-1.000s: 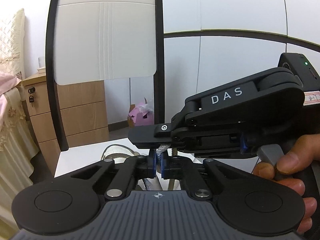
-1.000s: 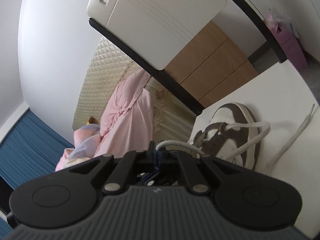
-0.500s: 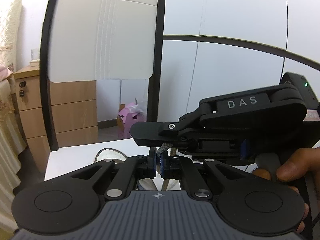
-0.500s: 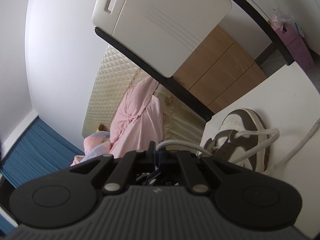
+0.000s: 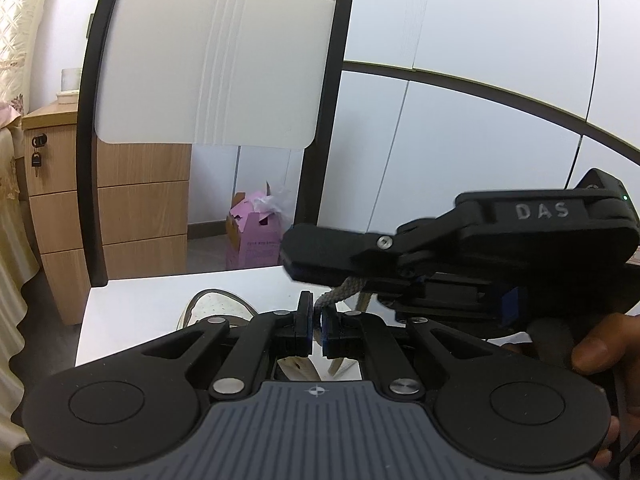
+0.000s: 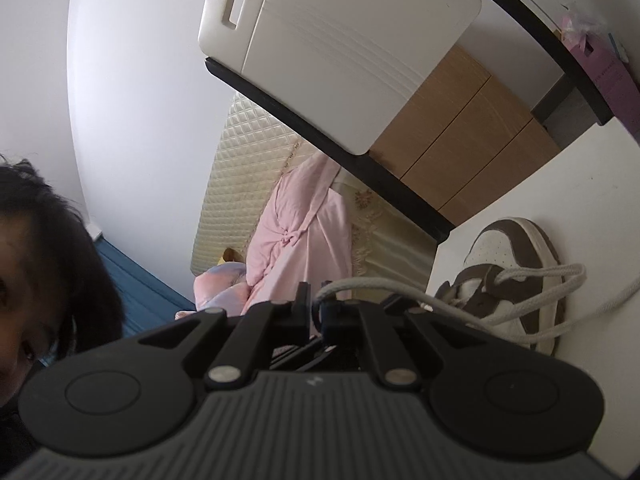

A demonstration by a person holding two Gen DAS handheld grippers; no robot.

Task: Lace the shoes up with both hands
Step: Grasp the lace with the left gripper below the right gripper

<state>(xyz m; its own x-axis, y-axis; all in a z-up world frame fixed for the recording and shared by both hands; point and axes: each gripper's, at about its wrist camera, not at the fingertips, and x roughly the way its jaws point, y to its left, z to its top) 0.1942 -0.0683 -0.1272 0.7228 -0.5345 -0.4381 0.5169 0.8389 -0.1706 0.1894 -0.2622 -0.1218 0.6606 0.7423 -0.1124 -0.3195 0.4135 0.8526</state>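
A white and brown sneaker lies on the white table; only its toe shows in the left wrist view. A grey-white shoelace runs from its eyelets to my right gripper, whose jaws are opening with the lace still between the pads. A short stretch of the same shoelace spans from the right gripper down to my left gripper, which is shut on it. The two grippers sit close together above the shoe.
A white chair back with a black frame rises behind the table. Beyond stand a wooden drawer cabinet and a pink box on the floor. A hand holds the right gripper's handle. A person's head is at the left edge.
In the left wrist view the right gripper has drifted to the right and a longer piece of lace shows between the two grippers. The right jaws have parted slightly.
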